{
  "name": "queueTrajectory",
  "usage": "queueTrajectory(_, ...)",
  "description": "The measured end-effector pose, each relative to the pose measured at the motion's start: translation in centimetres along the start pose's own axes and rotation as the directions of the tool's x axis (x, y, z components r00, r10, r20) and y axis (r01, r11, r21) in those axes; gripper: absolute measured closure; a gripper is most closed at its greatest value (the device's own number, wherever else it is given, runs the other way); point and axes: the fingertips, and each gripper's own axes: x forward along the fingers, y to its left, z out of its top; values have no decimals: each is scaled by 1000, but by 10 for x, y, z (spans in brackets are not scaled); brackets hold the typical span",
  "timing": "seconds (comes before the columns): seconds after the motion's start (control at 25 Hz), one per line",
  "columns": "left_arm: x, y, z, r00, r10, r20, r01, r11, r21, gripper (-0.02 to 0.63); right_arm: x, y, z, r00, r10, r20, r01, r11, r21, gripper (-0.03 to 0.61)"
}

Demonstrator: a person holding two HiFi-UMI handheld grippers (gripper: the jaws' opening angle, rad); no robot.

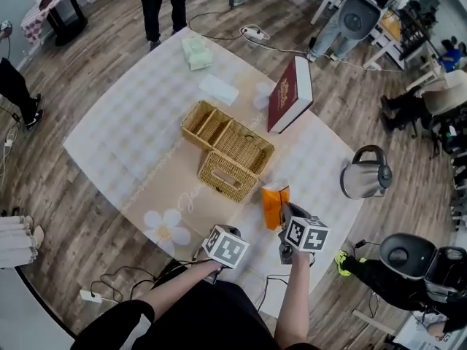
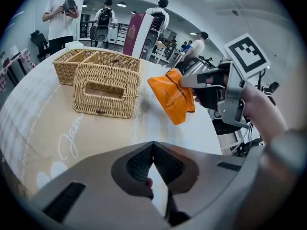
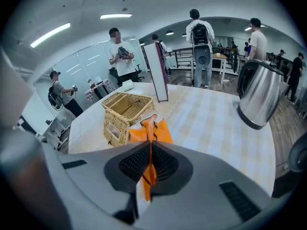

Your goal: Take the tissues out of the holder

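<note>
An orange tissue pack (image 1: 273, 204) hangs above the table's near right part, and my right gripper (image 1: 283, 216) is shut on its edge. In the right gripper view the orange pack (image 3: 152, 131) is pinched between the closed jaws of that gripper (image 3: 151, 150). The woven wicker tissue holder (image 1: 228, 175) stands just left of the pack, with a slot in its side. In the left gripper view the holder (image 2: 106, 90) sits ahead on the left and the pack (image 2: 173, 96) dangles from the right gripper (image 2: 184, 82). My left gripper (image 2: 153, 147) is shut and empty, near the table's front edge (image 1: 220, 236).
A two-part wicker basket (image 1: 226, 132) lies behind the holder. A dark red book (image 1: 290, 93) stands upright at the back right and a steel kettle (image 1: 365, 173) at the right edge. A green pack (image 1: 195, 52) and a white sheet (image 1: 219, 89) lie far back. People stand around.
</note>
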Motion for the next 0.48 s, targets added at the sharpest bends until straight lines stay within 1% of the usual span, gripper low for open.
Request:
queueTrajectory(0.2,2,3,3,1000,-1,1,1,1000,-25,607,24,-10,5,999,-31,-31,31,999,-12,561)
queueTrajectory(0.36,4,4,0,1000,-20,-2,20,999,-48,607,40,-11,6,999,-19,-40,18,1000,-24,560)
queueTrajectory(0.48,4,7,-3,1000,-16,-7,16,998,-65,607,49,-10,9,999,-8,-37,6,999,-39,558)
